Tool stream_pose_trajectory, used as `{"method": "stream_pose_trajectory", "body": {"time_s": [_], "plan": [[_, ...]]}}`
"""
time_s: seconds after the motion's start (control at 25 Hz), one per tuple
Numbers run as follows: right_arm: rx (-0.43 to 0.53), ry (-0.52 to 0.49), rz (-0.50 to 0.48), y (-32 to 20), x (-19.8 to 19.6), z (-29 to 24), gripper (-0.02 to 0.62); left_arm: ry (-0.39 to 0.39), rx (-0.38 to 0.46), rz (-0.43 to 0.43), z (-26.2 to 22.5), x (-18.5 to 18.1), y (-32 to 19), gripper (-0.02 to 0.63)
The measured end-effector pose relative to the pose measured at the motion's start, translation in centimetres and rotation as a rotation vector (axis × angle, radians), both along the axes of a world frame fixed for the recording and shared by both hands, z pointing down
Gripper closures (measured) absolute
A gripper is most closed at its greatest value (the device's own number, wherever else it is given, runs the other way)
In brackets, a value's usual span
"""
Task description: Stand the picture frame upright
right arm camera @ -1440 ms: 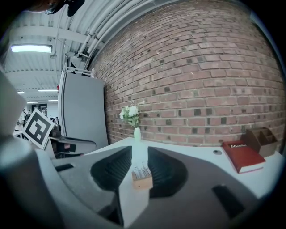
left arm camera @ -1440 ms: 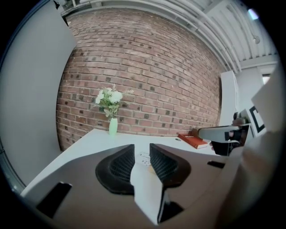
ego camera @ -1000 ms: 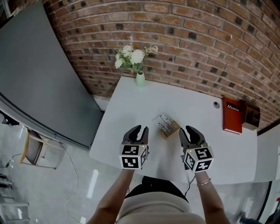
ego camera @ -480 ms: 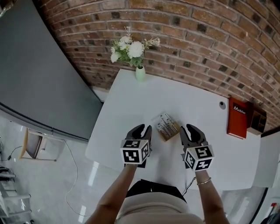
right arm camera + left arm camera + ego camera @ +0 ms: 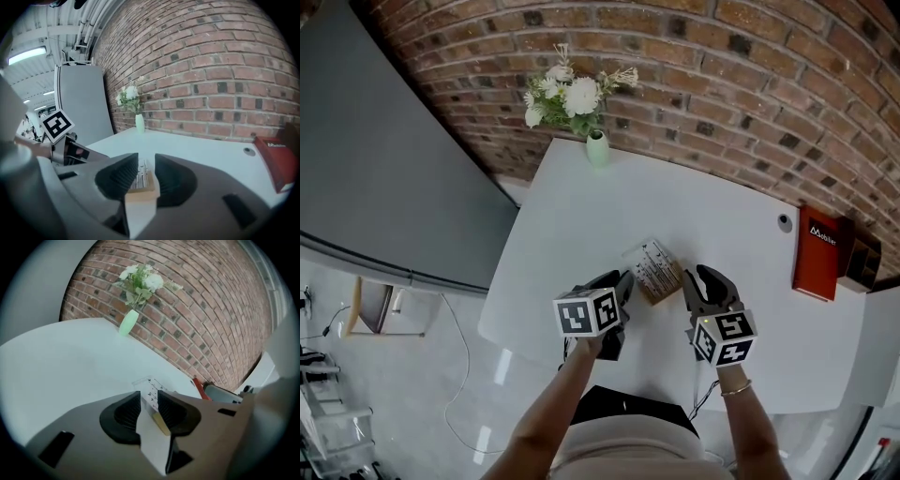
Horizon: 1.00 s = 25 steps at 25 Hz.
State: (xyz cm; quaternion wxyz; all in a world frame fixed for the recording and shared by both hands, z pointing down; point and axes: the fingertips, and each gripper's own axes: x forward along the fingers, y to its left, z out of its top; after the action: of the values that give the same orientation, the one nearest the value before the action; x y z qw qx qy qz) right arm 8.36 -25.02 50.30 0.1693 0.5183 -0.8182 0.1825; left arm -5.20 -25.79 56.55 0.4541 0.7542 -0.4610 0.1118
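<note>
Looking down in the head view, I see the picture frame [image 5: 654, 270] lying flat on the smooth white table [image 5: 581, 225], between the left gripper [image 5: 621, 281] and the right gripper [image 5: 706, 279]. A pale green vase [image 5: 597, 148] of white flowers stands far off by the rough brick wall [image 5: 722, 75], and a red book [image 5: 818, 258] lies at the right.

In the left gripper view, the ribbed black jaws stand apart with the frame's wooden edge in the gap. I cannot tell whether they touch it.

In the right gripper view, the jaws are apart and hold nothing. The frame's printed face shows beyond them.
</note>
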Motion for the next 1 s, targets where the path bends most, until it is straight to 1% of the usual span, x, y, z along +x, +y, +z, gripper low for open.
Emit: {"method": "stream_pose_trajectory", "body": {"time_s": [0.28,0.4,0.52,0.72,0.92,1.0], "plan": [[-0.004,0.007,-0.015,-0.3,-0.1,0.5,0.5,0.104,-0.139,-0.014,1.7,1.1,0.4,0.495],[-0.009,0.003,-0.017,-0.3,0.0,0.7,0.5,0.161,-0.184,-0.034,2.0,1.4,0.4,0.494],[-0.013,-0.002,-0.019,-0.4,0.1,0.8,0.5,0.215,-0.217,-0.054,2.2,1.8,0.3,0.494],[-0.021,-0.005,-0.017,-0.5,0.3,0.9,0.5,0.278,-0.268,-0.074,2.6,2.3,0.3,0.492],[-0.027,-0.003,-0.016,-0.6,0.5,1.0,0.5,0.311,-0.313,-0.079,3.3,2.9,0.4,0.492],[-0.026,0.003,-0.019,-0.7,0.5,1.0,0.5,0.339,-0.327,-0.087,3.4,3.1,0.4,0.494]]}}
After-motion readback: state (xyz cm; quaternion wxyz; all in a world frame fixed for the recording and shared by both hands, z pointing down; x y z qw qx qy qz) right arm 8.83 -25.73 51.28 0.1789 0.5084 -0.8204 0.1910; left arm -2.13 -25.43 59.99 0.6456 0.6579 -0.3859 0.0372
